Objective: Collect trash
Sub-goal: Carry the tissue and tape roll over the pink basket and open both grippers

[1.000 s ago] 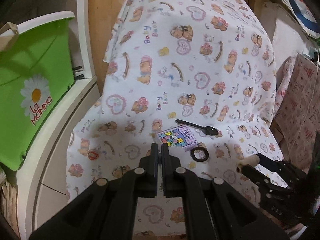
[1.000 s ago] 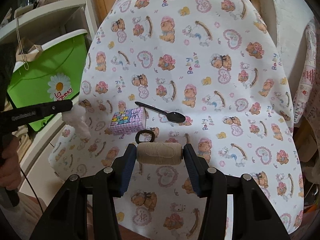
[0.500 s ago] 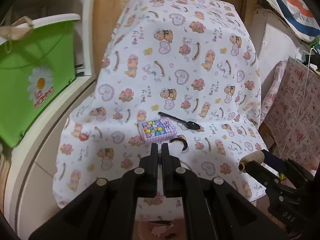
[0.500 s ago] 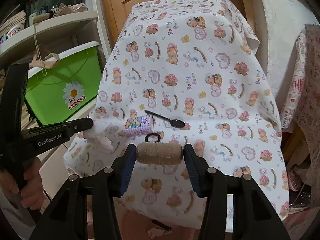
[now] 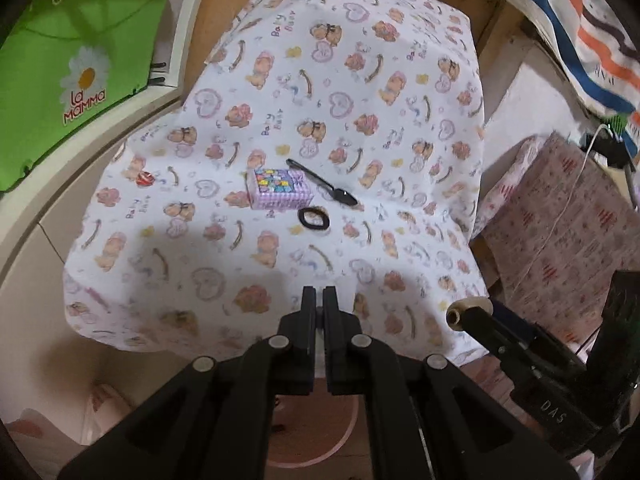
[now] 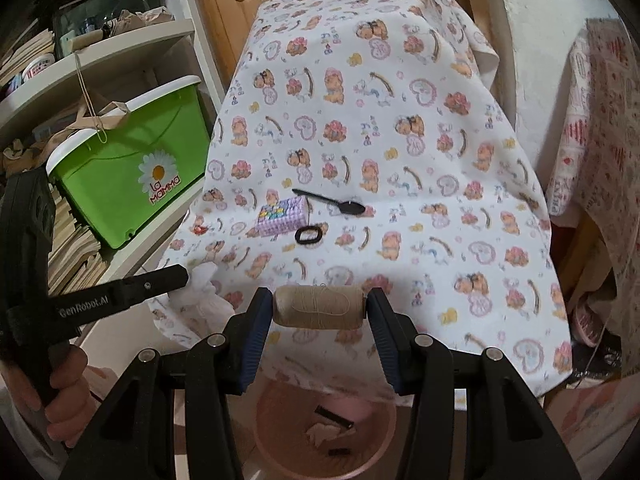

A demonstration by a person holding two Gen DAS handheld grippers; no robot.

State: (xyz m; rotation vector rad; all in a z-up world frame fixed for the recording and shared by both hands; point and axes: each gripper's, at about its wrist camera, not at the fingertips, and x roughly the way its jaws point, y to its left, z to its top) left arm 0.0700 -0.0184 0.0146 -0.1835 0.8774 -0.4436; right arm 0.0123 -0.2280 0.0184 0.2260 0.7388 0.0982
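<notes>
The desk (image 5: 360, 80) is covered in a teddy-bear print cloth. Around mid-frame a lilac patterned box (image 5: 280, 189) lies flat, with a black spoon (image 5: 324, 188) just right of it, a black ring (image 5: 314, 218) right below, and a small red thing (image 5: 144, 179) off to the left.

A green plastic tub (image 6: 132, 168) with a daisy logo (it reads "La Mamma") sits on a white shelf (image 6: 100, 56) left of the bear-print cloth (image 6: 400, 152), with patterned fabric (image 5: 560, 232) at the right and a striped cloth (image 5: 568, 28) above it.
</notes>
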